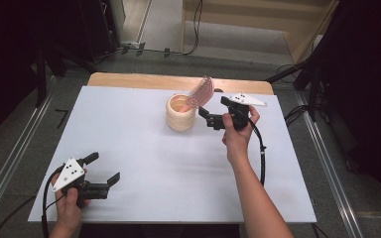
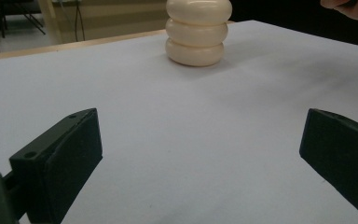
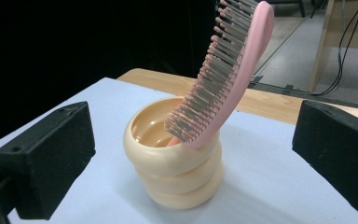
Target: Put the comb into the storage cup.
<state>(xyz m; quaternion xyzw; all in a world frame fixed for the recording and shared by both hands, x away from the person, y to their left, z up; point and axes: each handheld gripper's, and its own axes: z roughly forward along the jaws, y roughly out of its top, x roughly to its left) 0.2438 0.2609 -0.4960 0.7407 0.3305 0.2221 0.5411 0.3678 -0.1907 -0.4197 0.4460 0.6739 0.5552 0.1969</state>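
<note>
The pink hairbrush (image 3: 235,70) stands handle-down in the cream ringed holder (image 3: 175,172), leaning on its rim. The right gripper (image 1: 204,115) sits just beside the holder, jaws wide apart and holding nothing. The left gripper (image 1: 105,167) rests well away from the holder, likewise wide open and empty.

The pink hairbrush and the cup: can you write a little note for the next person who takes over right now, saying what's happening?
Left gripper: open, holding nothing, near the table's front left corner.
Right gripper: open, holding nothing, just right of the cup, jaws pointing at it.
Cream ringed cup: upright, toward the back middle of the table.
Pink hairbrush: handle end down in the cup, leaning on its rim, bristle head sticking up and out.
Done: the brush stands in the cup, no gripper on it.
Left: probably just draw the right gripper away without knocking the brush.
</note>
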